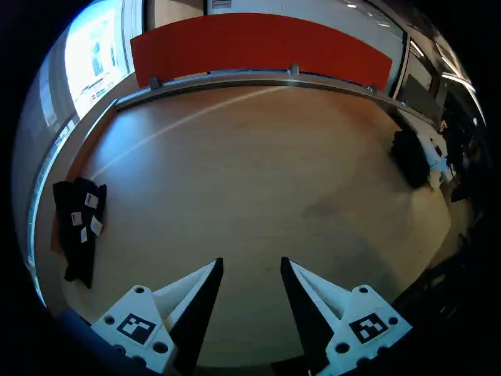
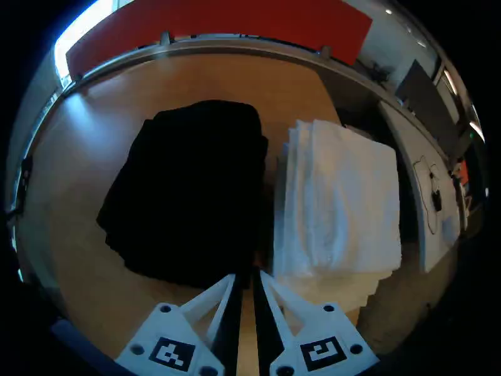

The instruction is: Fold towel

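**A:** How many towels are there, and where?

**B:** In the right gripper view there are two lots on the wooden table (image 2: 75,188). One is a black towel (image 2: 188,188), a loose rumpled heap from the centre out toward 9 o'clock. The other is a white stack (image 2: 341,200) of folded towels at 3 o'clock. The stack has several layers, but I cannot count them. The two lie just beside each other with a dark gap between them.

**A:** And the right gripper (image 2: 247,274)?

**B:** It is at 6 o'clock. Its two fingers are drawn nearly together, with only a thin slit between them showing the table. The tips sit at the near edge of the black towel, by the gap. I cannot tell whether any cloth is caught there.

**A:** What about the left gripper (image 1: 251,262)?

**B:** It is released. The left gripper view has its two fingers spread wide at 6 o'clock over bare wood, gripping nothing. Each finger carries one square marker.

**A:** Is there anything else on that side?

**B:** One black cloth (image 1: 75,257) lies at 9 o'clock by the table edge, with four small white tags (image 1: 91,200) on it. One dark bundle (image 1: 410,156) sits at 3 o'clock, too small to identify. One red panel (image 1: 263,44) stands along the far edge at 12 o'clock.
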### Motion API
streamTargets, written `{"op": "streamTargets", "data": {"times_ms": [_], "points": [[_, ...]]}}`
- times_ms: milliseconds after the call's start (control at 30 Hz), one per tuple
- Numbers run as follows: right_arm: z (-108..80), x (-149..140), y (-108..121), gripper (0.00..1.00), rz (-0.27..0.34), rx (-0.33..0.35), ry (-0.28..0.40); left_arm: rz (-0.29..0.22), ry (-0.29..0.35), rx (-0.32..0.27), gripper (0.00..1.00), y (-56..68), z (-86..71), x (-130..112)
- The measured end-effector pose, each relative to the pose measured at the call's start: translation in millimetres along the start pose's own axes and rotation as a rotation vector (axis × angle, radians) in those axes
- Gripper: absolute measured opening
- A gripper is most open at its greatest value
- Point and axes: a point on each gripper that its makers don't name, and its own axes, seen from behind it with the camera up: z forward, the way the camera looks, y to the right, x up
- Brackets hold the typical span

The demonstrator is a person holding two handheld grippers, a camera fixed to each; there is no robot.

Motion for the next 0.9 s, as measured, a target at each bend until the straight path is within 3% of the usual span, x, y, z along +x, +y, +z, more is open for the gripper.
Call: {"op": "streamTargets", "data": {"times_ms": [167, 433, 633, 900], "points": [[-13.4, 3, 0, 0.24, 0.004, -0.007, 0.043, -0.001, 0.008, -0.006, 0.67, -0.5, 2.3, 5], [-32.9, 14, -6, 0.67, 0.01, -0.003, 0.121, 0.0, 0.02, -0.02, 0.67, -0.3, 6.3, 12], [-44.0, 22, -13, 0.81, 0.013, -0.002, 0.173, 0.0, 0.029, -0.025, 0.67, -1.1, 7.5, 16], [-66.1, 51, -22, 0.82, 0.058, -0.019, 0.314, -0.006, 0.056, -0.036, 0.67, -2.3, 8.1, 28]]}}
